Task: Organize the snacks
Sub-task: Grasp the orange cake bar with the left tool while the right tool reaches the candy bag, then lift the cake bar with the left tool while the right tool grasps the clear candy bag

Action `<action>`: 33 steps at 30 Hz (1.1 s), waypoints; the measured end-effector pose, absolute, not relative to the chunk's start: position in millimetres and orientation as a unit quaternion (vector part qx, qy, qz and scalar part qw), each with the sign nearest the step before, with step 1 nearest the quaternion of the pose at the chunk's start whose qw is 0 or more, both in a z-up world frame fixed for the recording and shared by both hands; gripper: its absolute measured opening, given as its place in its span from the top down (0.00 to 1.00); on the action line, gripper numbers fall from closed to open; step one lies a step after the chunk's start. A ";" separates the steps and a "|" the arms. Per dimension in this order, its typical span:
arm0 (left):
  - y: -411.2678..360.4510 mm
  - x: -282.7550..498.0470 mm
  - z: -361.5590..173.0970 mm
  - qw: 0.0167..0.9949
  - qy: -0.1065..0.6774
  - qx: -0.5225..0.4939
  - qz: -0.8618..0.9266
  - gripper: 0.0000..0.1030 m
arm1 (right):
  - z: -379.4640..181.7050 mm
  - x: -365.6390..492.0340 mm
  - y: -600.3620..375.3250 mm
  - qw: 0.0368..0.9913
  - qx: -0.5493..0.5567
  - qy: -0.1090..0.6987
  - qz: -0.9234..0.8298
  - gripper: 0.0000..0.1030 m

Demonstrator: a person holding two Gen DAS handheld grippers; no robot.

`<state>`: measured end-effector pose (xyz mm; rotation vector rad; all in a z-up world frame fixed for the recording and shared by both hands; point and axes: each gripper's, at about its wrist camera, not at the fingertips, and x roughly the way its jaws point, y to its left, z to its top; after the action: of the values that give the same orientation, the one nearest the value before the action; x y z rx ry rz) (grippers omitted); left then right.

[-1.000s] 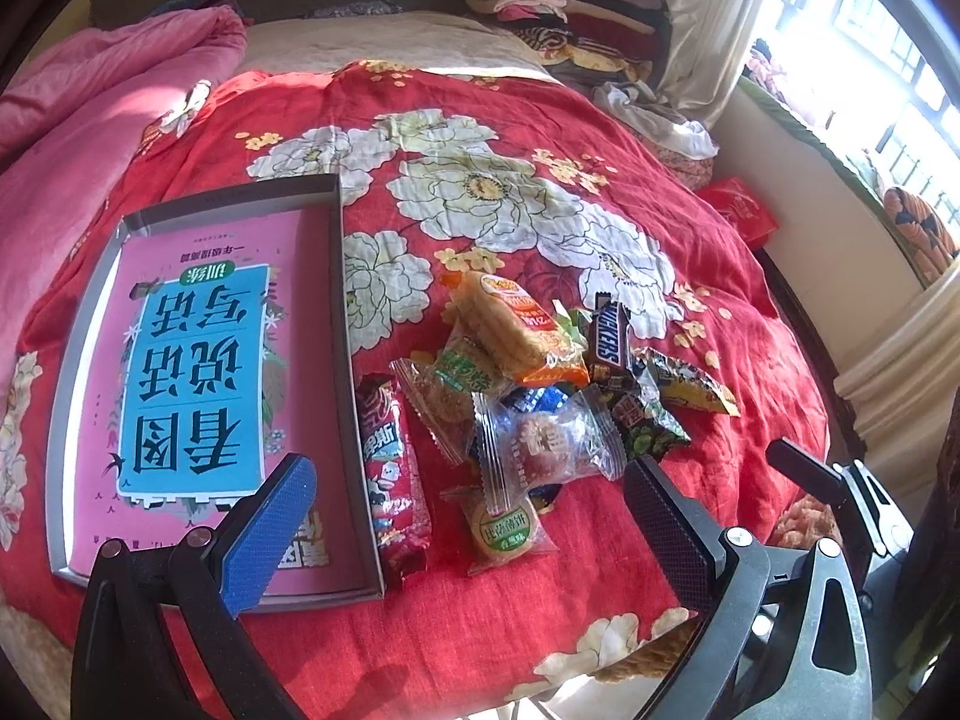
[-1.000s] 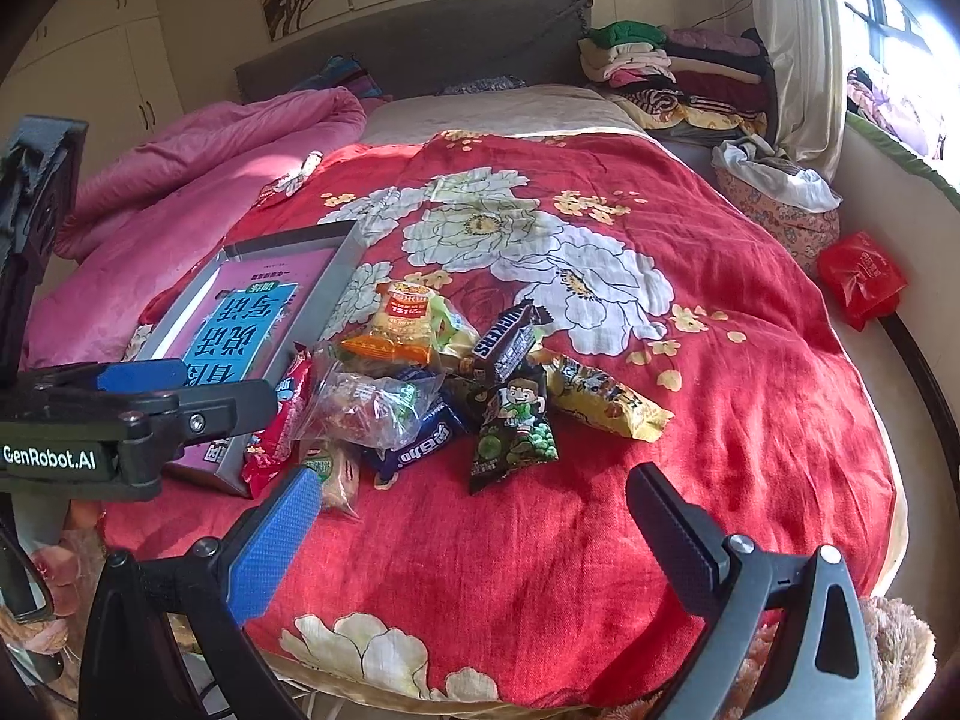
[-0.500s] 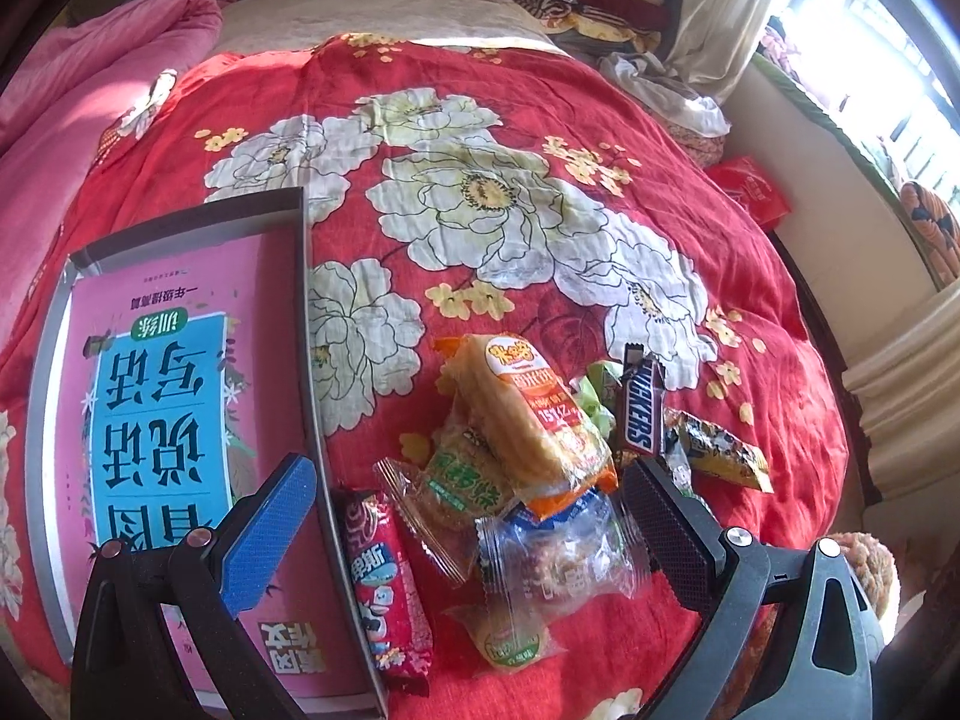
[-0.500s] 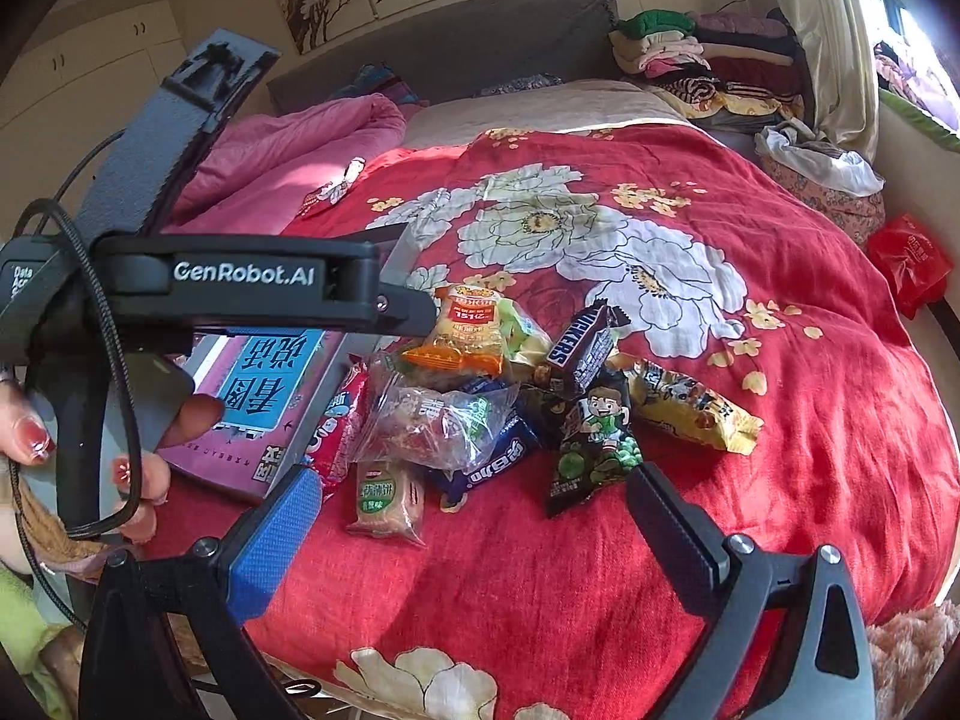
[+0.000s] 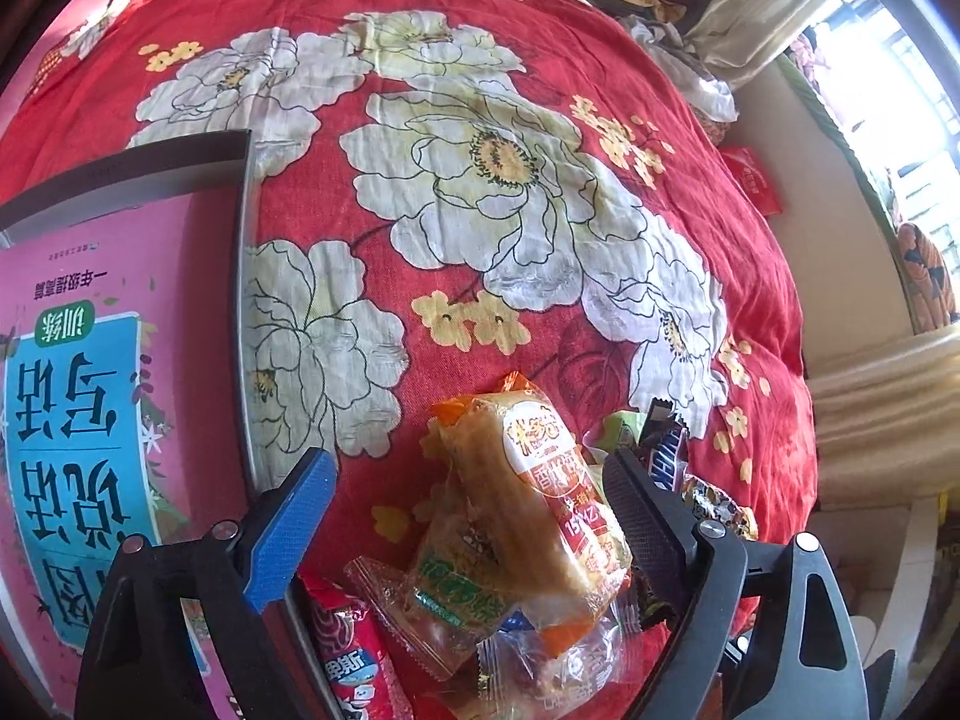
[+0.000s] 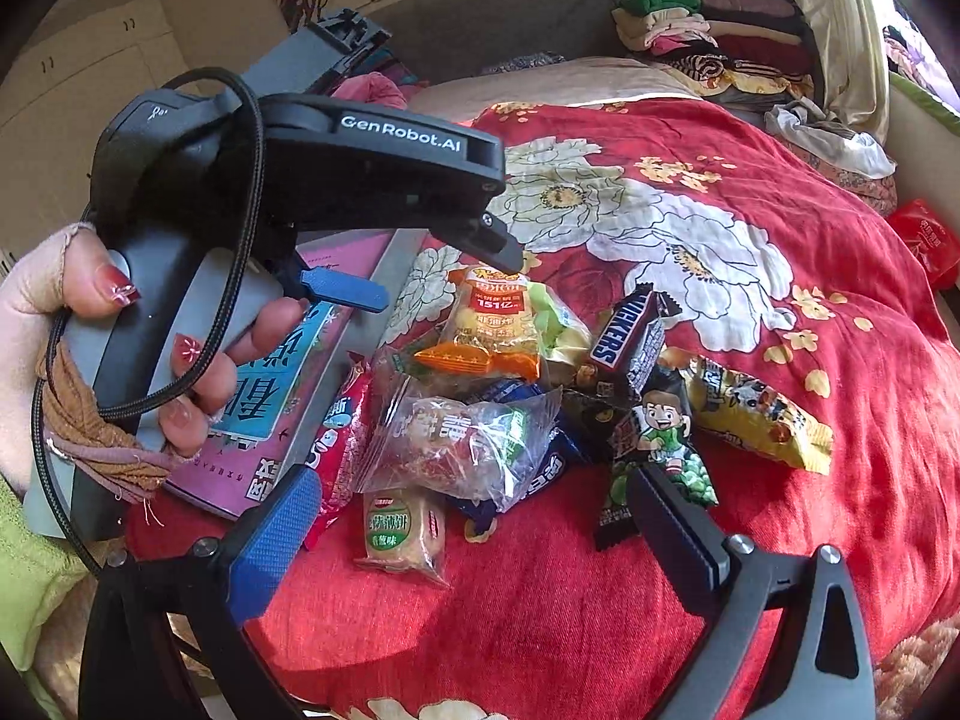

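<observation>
A pile of snack packets lies on the red floral bedspread [image 5: 480,192]. My left gripper [image 5: 468,480] is open, its jaws on either side of an orange cracker packet [image 5: 534,504], just above it; the same packet shows in the right wrist view [image 6: 492,324]. A grey tray [image 5: 243,312] holding a pink book [image 5: 78,420] lies to the left. My right gripper [image 6: 468,510] is open and empty, low over a clear candy bag [image 6: 456,438]. A Snickers bar [image 6: 624,336], a green pea packet [image 6: 660,444] and a yellow packet [image 6: 750,414] lie to the right.
The left gripper's body [image 6: 360,174] and the hand holding it fill the left of the right wrist view. A red sausage packet [image 5: 348,654] lies by the tray's edge. Folded clothes [image 6: 708,36] are stacked at the headboard. A red bag [image 6: 924,240] lies beside the bed.
My left gripper has moved forward and down over the pile, now straddling the orange packet. My right gripper has come closer to the pile. Both stayed open.
</observation>
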<state>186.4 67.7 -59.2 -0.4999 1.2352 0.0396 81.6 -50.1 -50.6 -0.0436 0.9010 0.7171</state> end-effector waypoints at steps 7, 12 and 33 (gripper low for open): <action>60.6 192.3 -71.4 0.774 0.581 -0.250 -0.007 0.26 | -55.7 88.5 -40.6 0.840 -0.024 0.425 0.337 0.04; 61.2 200.5 -76.8 0.769 0.580 -0.269 -0.017 0.47 | -57.6 90.0 -38.2 0.840 -0.030 0.420 0.341 0.17; 63.9 196.0 -70.1 0.773 0.555 -0.304 -0.040 0.70 | -48.3 93.3 -62.9 0.855 -0.033 0.397 0.332 0.51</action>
<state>196.0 63.9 -70.1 -0.6593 1.2013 -0.0858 93.3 -62.9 -48.3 -0.0690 0.8359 0.6991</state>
